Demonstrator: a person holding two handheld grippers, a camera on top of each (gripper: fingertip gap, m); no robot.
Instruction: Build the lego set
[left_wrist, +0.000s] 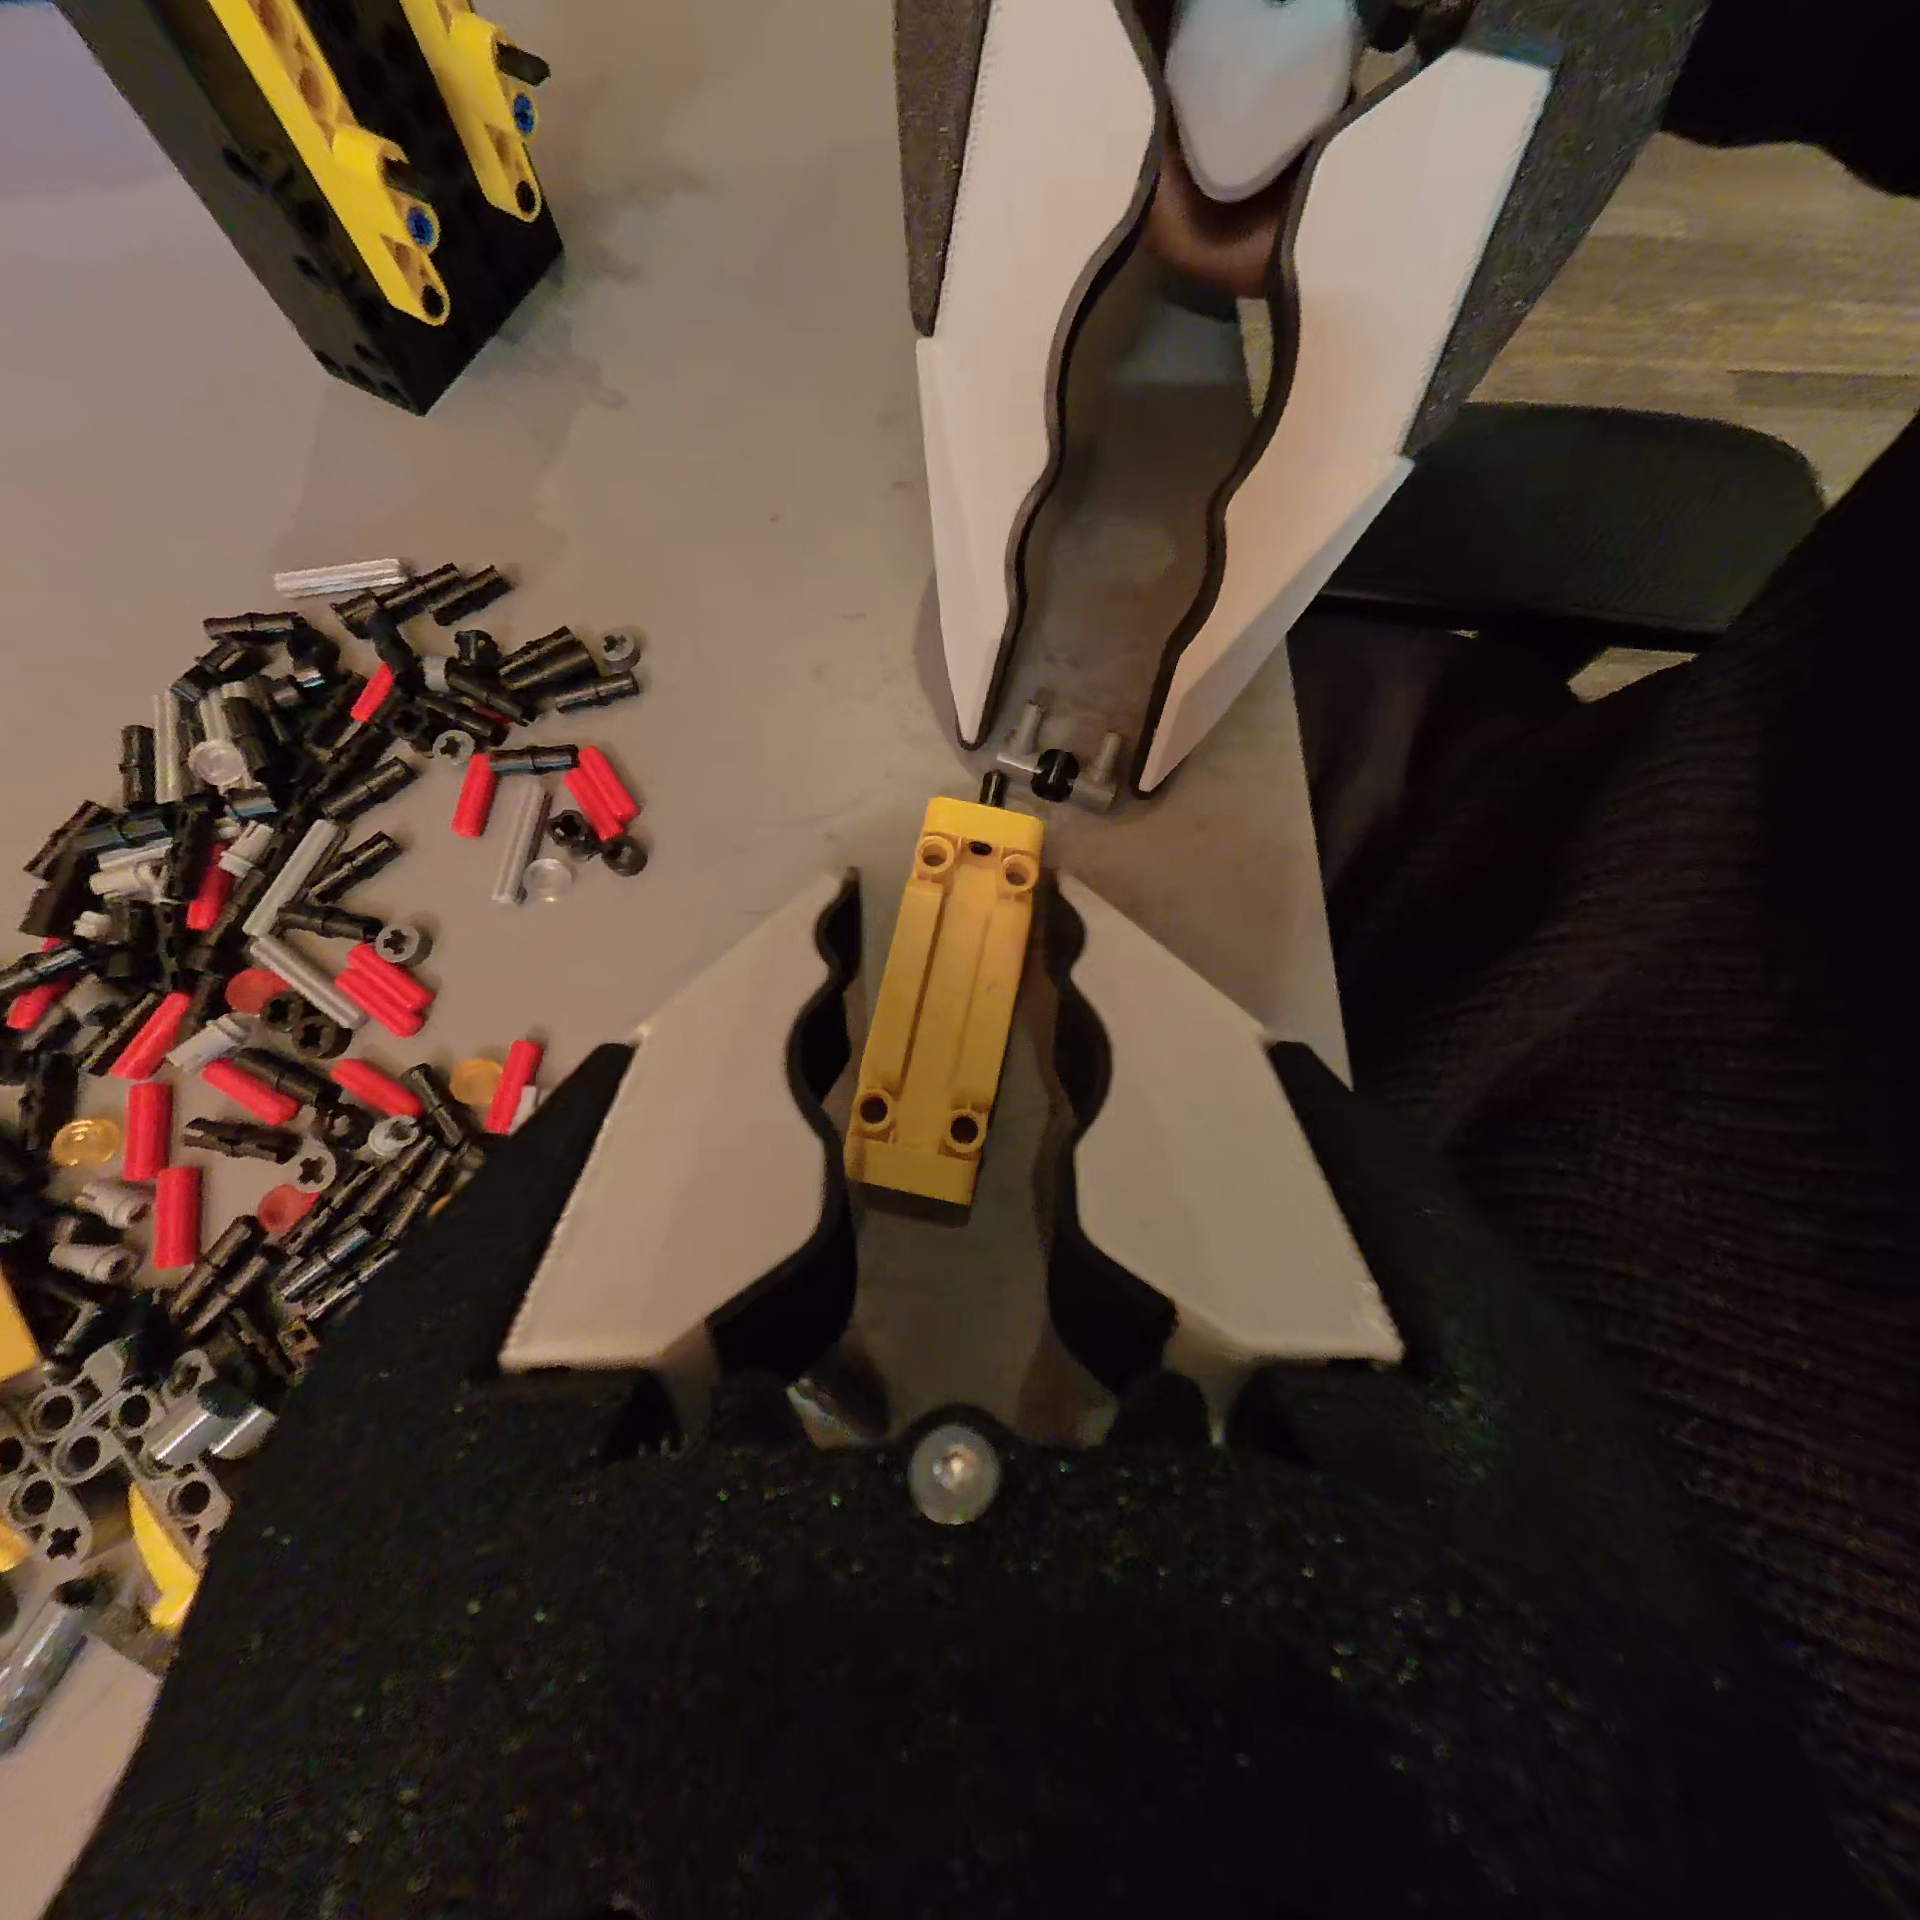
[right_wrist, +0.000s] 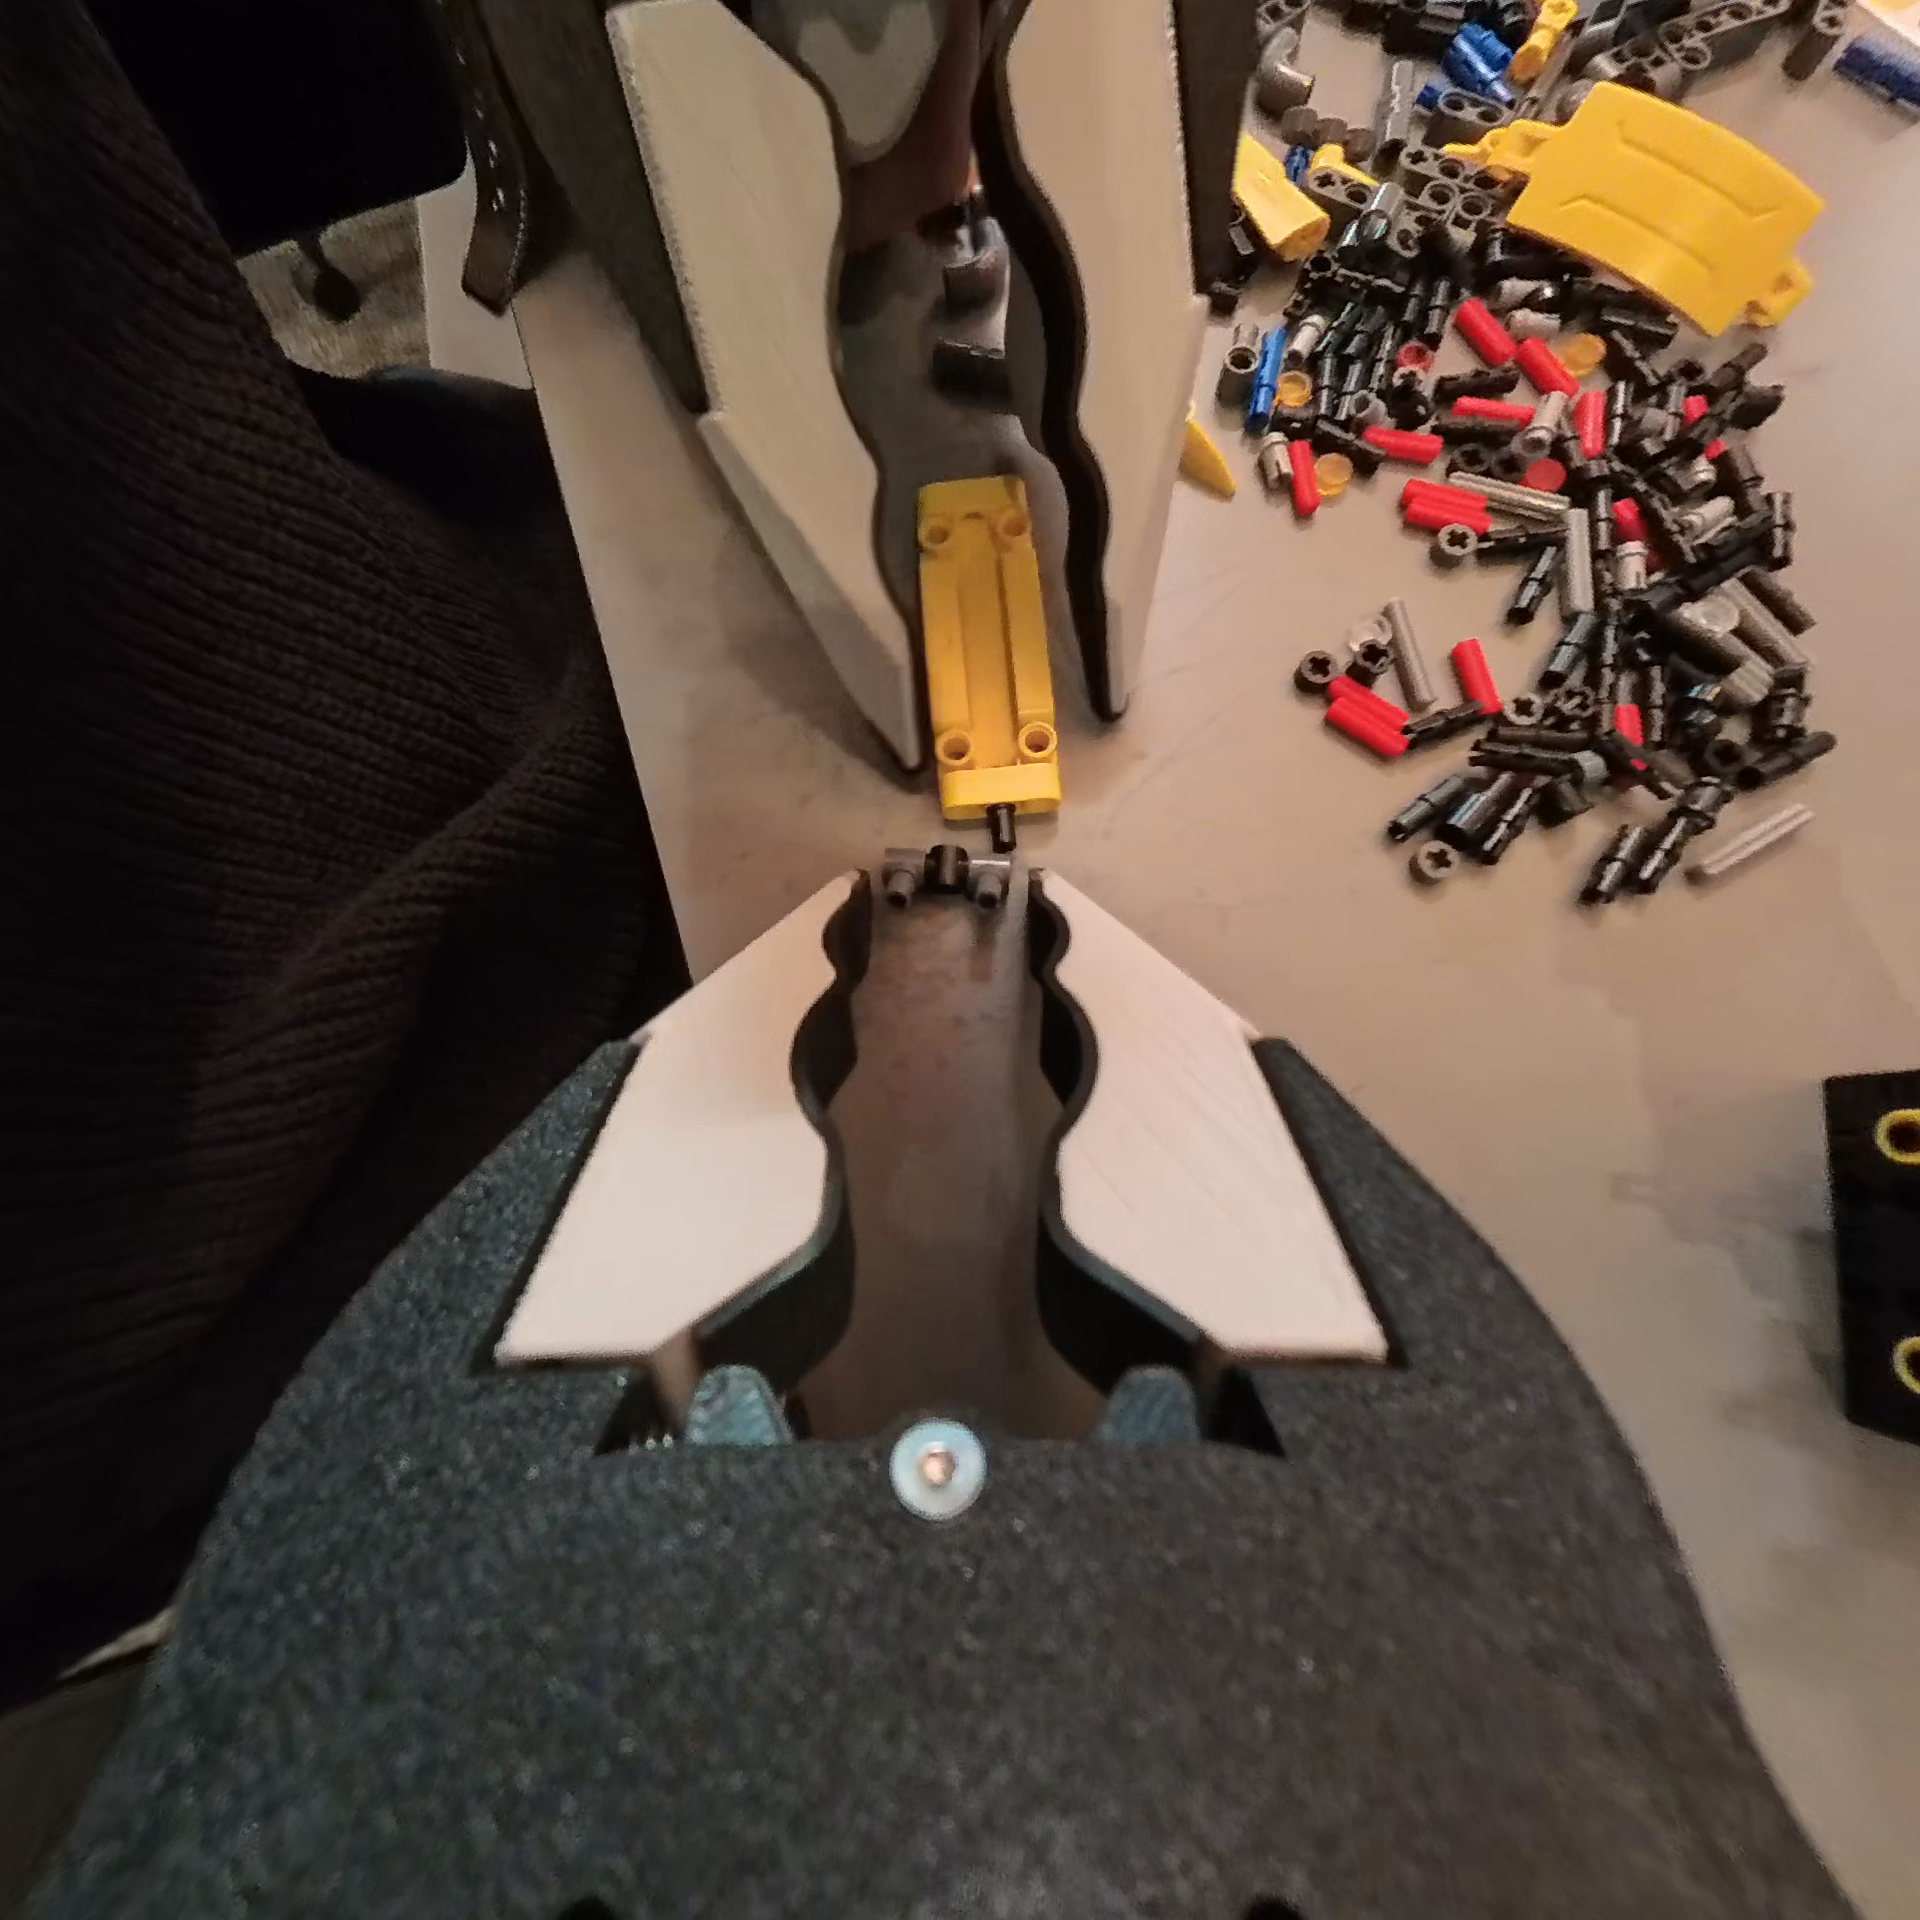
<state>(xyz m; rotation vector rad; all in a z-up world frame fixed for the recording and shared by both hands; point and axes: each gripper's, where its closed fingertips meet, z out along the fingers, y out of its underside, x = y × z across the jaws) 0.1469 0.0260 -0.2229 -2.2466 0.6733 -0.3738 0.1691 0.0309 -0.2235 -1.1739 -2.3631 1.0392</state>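
Left wrist view: left gripper (left_wrist: 956, 894), jaws clamping long yellow plastic block (left_wrist: 945, 997) with black end pin (left_wrist: 994, 787) above grey worktop (left_wrist: 727, 416).

Right wrist view: right gripper (right_wrist: 945, 878), jaws pinching small grey connector (right_wrist: 943, 868) just short of pin. Risk: misalignment jams pin; tip grip slips.

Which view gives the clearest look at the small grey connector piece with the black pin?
The left wrist view. There the grey connector lies lit and sharp between the right gripper fingertips, just beyond the yellow block in the left gripper. The right wrist view shows it darker and partly shaded at its own fingertips.
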